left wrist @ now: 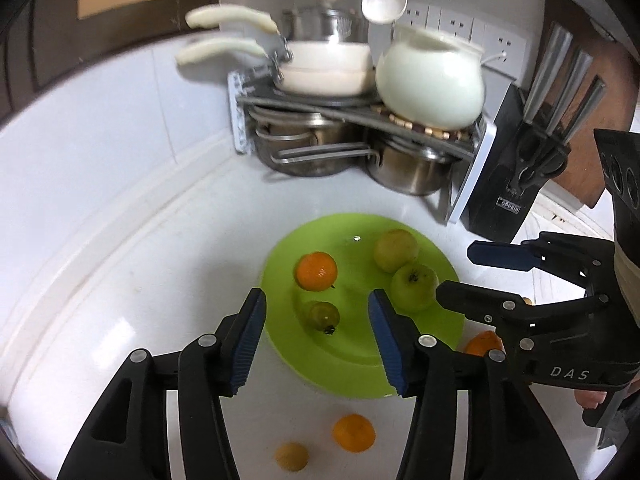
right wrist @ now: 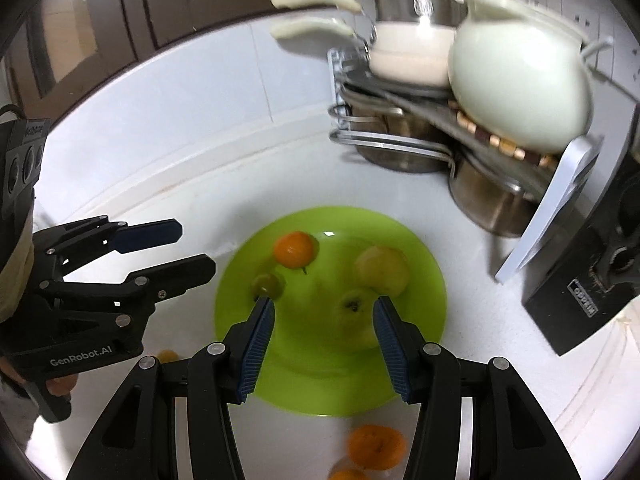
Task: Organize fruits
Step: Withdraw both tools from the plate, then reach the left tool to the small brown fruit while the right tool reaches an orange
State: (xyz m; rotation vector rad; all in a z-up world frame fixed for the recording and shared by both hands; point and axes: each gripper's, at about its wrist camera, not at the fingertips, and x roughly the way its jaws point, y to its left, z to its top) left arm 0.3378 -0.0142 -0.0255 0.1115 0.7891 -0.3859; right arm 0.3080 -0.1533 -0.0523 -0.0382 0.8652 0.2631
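A green plate lies on the white counter. On it sit an orange, a small greenish tomato and two green apples. Off the plate lie an orange, a small yellow fruit and another orange. My left gripper is open and empty above the plate's near edge. My right gripper is open and empty over the plate.
A metal rack with steel pots, cream pans and a white teapot stands at the back. A black knife block stands at the right. A white ladle hangs above. The counter's edge curves along the left.
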